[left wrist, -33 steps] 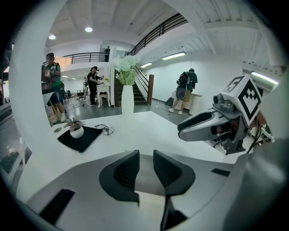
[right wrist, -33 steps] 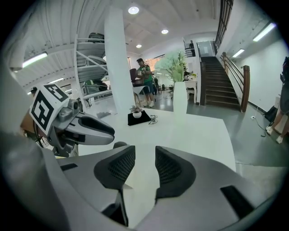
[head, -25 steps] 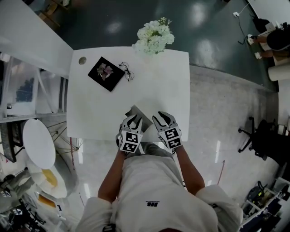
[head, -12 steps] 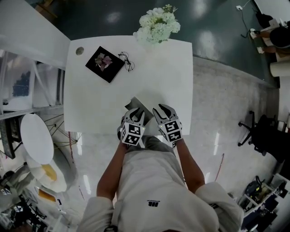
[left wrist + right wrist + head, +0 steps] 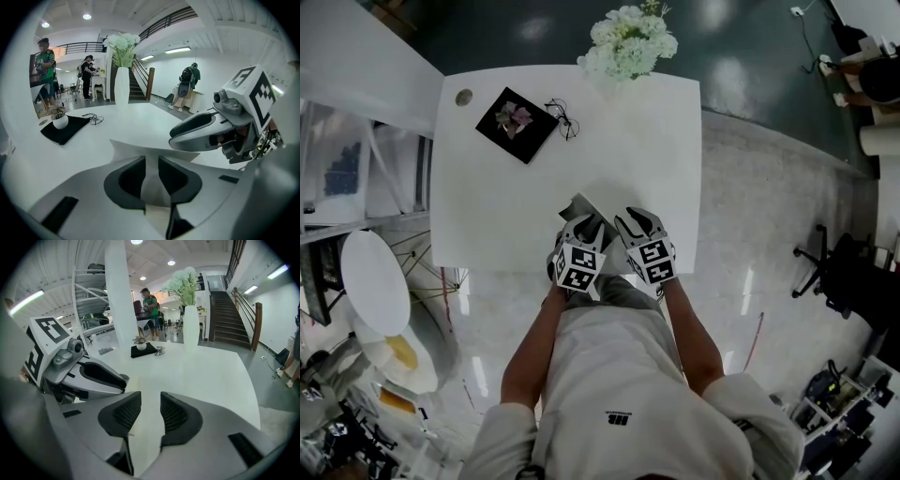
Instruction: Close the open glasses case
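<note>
The grey glasses case [image 5: 584, 208] lies open near the table's front edge, its pale flap [image 5: 140, 146] standing up. My left gripper [image 5: 586, 228] is over it. In the left gripper view a strip of the flap runs between that gripper's [image 5: 151, 176] dark pads, which stand close on it. My right gripper [image 5: 636, 225] hovers just right of the case, a narrow gap between its jaws [image 5: 150, 413] showing only bare table. The two grippers sit side by side, nearly touching.
The white table [image 5: 628, 159] carries a black mat with a small potted plant [image 5: 514, 124] at the far left, wire glasses [image 5: 562, 120] beside it, and a vase of white flowers [image 5: 628, 42] at the far edge. People stand in the background.
My left gripper has shifted slightly right, closer to the right gripper, staying over the case. The head view has tilted a little, so the table sits higher in frame.
</note>
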The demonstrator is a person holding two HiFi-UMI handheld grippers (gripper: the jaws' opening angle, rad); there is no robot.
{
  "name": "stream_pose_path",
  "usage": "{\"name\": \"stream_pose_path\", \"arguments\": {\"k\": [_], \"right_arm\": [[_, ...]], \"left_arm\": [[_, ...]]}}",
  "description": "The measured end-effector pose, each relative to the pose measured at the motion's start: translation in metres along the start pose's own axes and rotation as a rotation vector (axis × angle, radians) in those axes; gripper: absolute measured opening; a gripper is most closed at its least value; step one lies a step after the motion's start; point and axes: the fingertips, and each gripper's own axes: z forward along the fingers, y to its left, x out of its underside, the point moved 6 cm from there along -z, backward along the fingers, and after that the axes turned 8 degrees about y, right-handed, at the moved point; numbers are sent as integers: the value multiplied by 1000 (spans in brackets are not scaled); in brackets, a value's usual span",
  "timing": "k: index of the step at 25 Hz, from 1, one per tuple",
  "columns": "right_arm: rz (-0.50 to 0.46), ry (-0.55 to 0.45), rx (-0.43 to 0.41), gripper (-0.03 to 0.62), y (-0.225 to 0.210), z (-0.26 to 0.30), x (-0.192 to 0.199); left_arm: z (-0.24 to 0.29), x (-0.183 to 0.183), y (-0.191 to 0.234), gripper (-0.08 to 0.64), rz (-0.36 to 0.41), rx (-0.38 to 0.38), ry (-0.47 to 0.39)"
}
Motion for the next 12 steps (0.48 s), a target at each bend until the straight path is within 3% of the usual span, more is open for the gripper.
{"name": "stream_pose_path", "arguments": {"k": [12], "right_arm": [[-14,0,-27,127,17,0,-1]], "left_arm": [[-4,5,-4,98,7,23,-4]]}}
